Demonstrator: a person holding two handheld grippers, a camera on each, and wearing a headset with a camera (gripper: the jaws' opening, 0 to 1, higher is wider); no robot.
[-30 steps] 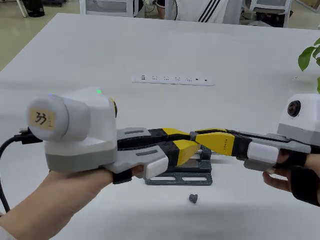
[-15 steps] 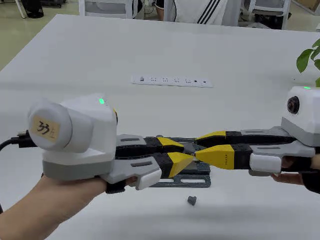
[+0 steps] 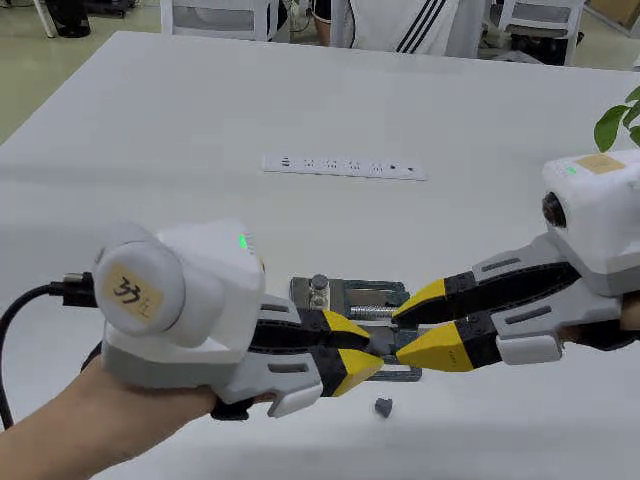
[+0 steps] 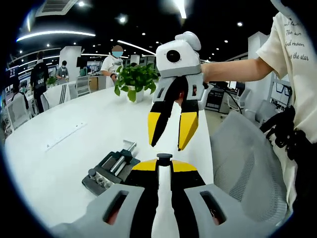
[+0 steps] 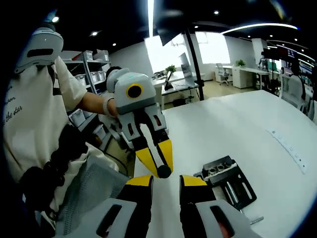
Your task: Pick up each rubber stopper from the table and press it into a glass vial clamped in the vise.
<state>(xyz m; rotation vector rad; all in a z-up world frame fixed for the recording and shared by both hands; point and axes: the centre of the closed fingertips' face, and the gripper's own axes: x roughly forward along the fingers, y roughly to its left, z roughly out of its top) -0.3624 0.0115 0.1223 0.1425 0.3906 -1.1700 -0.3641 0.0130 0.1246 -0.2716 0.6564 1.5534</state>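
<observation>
- Head view puts the left gripper (image 3: 374, 350) and the right gripper (image 3: 400, 337) nose to nose just on the near side of the vise (image 3: 388, 292), with their tips almost touching.
- Half a second ago both sets of jaws lay across the vise and hid it. Now they sit nearer the person and the vise is uncovered, with a vial (image 3: 319, 290) standing upright at its left end (part of that shift may be the headset moving).
- The left gripper's jaws are pressed together on a small dark held stopper (image 4: 164, 157). It shows at the tips in the left gripper view and from the front in the right gripper view.
- The right gripper's jaws are spread and carry nothing, and they point straight at that held stopper.
- My reading is that this stopper is not yet in a vial. The pair seems to have backed off the vise, perhaps to pass or re-seat it between grippers before pressing.
- The vial's top looks dark, but I cannot tell whether it is already plugged.
- A loose stopper (image 3: 383, 407) lies on the worktop (image 3: 200, 130) just nearer than the gripper tips and apart from the vise, as it did a second ago. It is yet to be picked up.
- The power strip (image 3: 345, 162) lies well behind the vise, unmoved.
</observation>
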